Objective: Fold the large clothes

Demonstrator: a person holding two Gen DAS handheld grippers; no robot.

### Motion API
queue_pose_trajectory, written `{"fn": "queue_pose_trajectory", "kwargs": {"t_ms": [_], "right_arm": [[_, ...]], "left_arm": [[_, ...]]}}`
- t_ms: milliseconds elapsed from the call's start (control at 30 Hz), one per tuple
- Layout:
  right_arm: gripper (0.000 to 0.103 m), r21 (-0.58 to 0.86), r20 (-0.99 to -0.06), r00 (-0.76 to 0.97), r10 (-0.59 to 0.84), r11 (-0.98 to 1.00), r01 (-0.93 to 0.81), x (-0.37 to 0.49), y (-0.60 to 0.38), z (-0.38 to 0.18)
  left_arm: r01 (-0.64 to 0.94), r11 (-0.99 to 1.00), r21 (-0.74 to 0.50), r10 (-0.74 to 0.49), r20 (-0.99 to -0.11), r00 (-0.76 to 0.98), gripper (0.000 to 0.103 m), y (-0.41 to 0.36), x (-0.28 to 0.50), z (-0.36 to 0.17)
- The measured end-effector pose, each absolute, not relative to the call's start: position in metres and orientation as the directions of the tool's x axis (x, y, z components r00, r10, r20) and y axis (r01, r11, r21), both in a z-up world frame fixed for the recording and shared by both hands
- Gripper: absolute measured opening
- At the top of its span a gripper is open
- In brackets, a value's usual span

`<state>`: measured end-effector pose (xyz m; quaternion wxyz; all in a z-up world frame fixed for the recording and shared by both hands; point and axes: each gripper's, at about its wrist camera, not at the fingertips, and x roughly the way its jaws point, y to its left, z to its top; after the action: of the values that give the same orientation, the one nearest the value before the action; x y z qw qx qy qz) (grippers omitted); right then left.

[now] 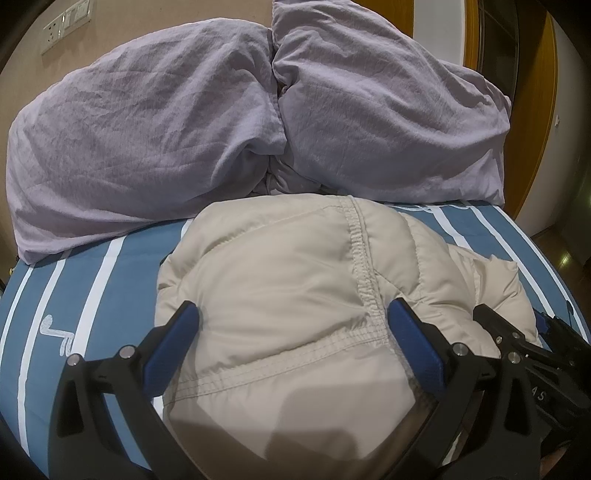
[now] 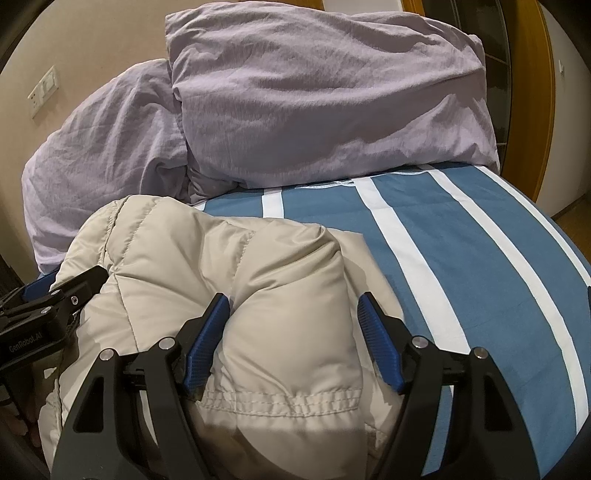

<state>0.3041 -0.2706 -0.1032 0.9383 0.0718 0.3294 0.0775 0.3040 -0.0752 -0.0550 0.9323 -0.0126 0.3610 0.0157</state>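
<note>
A beige puffer jacket [image 1: 280, 280] lies bunched on the blue and white striped bed; it also shows in the right wrist view [image 2: 207, 266]. My left gripper [image 1: 291, 314] is open, its blue fingers straddling the jacket's stitched hem. My right gripper [image 2: 293, 306] is open, its fingers straddling a puffy fold of the jacket by the elastic hem. The right gripper shows at the right edge of the left wrist view [image 1: 517, 339]. The left gripper shows at the left edge of the right wrist view [image 2: 55, 299]. The jacket's near part is hidden under both grippers.
Two lilac pillows [image 1: 147, 122] [image 2: 325, 88] lie at the head of the bed, just beyond the jacket. The striped bedsheet [image 2: 461, 258] stretches to the right. A beige wall with a socket plate [image 1: 66, 22] stands behind. A wooden door frame [image 1: 535, 110] is at the right.
</note>
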Motion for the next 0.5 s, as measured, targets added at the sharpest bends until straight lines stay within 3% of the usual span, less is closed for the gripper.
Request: {"fn": "queue_pose_trajectory", "kwargs": {"t_ms": [200,300,367,500], "right_arm": [[0.075,0.2,-0.631,0.75,0.2,0.975,-0.093,0.307,-0.272,-0.106],[0.083,0.212,-0.666,0.717,0.205,0.974,-0.081,0.312,-0.275,-0.098],[0.092,0.24,-0.689,0.69,0.221,0.968,-0.071,0.315,-0.283,-0.092],[0.099,0.342,-0.715,0.627,0.307,0.937,-0.069,0.321,-0.303,-0.088]], "left_arm": [[-0.031,0.999,-0.016,0.011,-0.689,0.725,0.101,-0.073,0.303,-0.053],[-0.022,0.998,-0.055,-0.024,-0.704,0.71,0.101,-0.063,0.296,-0.046],[-0.027,0.993,-0.114,-0.063,-0.715,0.697,0.101,-0.048,0.289,-0.043],[-0.06,0.966,-0.25,-0.148,-0.732,0.665,0.101,-0.015,0.278,-0.04]]}}
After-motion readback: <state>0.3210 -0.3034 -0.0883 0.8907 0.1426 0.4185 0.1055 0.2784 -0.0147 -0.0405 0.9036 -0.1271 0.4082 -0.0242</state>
